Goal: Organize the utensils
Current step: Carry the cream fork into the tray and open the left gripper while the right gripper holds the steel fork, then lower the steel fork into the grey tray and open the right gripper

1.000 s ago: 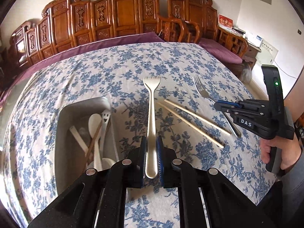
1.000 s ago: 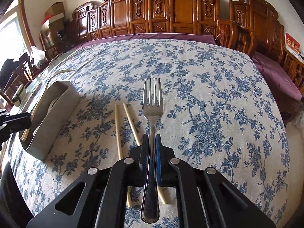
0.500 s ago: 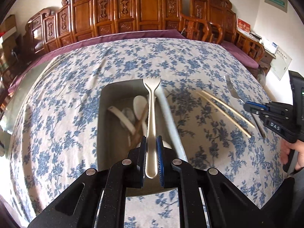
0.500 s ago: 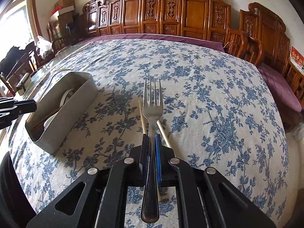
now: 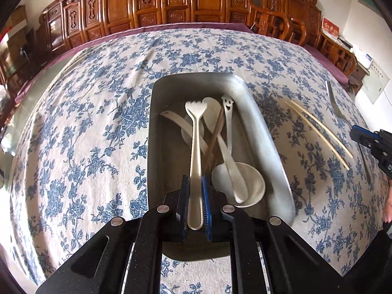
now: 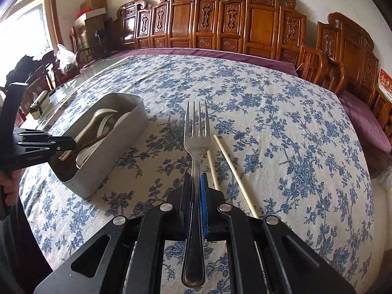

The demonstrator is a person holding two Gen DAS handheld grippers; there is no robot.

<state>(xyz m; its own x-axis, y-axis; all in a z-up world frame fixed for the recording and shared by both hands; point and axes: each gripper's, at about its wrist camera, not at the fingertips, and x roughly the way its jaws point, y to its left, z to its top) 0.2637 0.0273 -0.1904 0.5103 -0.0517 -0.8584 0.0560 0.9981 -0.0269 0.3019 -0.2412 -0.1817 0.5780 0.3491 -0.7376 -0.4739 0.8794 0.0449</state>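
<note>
Carved wooden chairs ring a tabletop w/ blue-flowered cloth. Left gripper has its jaws clenched on the handle of a white plastic fork, held over the gray bin directly ahead of the jaws, which holds white spoons & brown chopsticks. Right gripper has jaws grasping a metal fork by its handle, above the cloth; two pale chopsticks lie just right of those jaws, bin off to their left.
</note>
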